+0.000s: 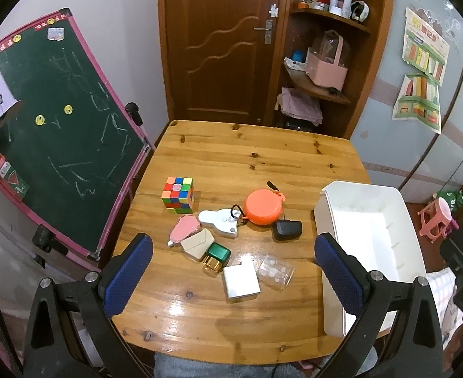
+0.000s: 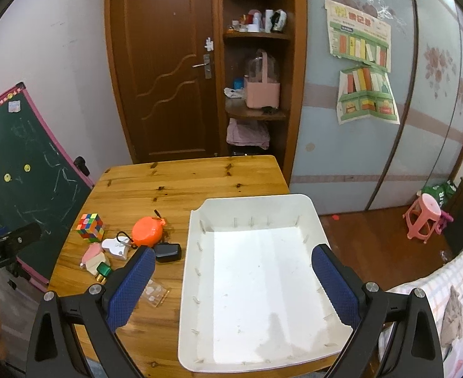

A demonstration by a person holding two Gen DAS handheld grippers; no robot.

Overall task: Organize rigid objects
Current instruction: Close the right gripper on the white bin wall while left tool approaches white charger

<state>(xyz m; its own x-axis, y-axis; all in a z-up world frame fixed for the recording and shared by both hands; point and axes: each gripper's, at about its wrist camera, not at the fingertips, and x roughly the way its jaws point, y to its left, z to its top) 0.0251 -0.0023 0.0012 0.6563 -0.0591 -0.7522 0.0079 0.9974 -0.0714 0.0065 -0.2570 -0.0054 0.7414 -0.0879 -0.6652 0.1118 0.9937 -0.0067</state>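
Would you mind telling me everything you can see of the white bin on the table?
The white bin is a wide, shallow rectangular tray, apparently smooth plastic, with low walls, rounded corners and small ribs along the inner sides. One corner of its rim has a stepped notch. It sits flat and upright on the right part of the wooden table, its near right corner overhanging the edge. It holds nothing. The black charger lies close beside it, apart.

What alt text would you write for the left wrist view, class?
Open left gripper hovers above a wooden table strewn with small items: a Rubik's cube, orange round case, black charger, green-capped bottle and white box. An empty white bin sits at the right.
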